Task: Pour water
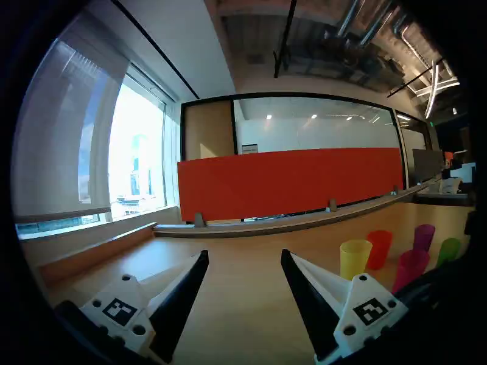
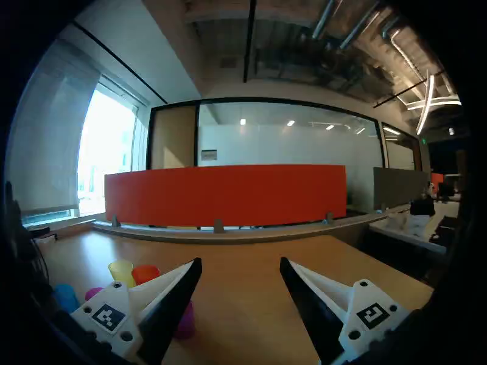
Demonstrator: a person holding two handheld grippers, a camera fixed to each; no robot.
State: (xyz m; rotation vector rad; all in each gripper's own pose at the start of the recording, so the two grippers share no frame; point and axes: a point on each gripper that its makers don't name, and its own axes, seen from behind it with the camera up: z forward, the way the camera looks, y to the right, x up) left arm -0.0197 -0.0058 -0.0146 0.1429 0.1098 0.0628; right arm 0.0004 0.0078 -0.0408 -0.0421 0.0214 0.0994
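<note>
Cups (image 2: 122,271) half hidden on the counter (image 1: 243,310).
Left gripper (image 1: 244,252) and right gripper (image 2: 240,260) both gape empty; right gripper's finger covers some cups.

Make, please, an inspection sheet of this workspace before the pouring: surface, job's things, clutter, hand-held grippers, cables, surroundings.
Surface: light wooden table, flat.
Job's things: upright plastic cups in one group: yellow cup, orange cup, purple cup, green cup, pink cup, and a blue cup. Whether any holds water cannot be told.
Clutter: nothing seen.
Grippers: left hand-held gripper open, holding nothing; right hand-held gripper open, holding nothing.
Cables: nothing clearly seen.
Surroundings: red partition along the table's far edge, glass wall behind it, bright window, ceiling pipes.
</note>
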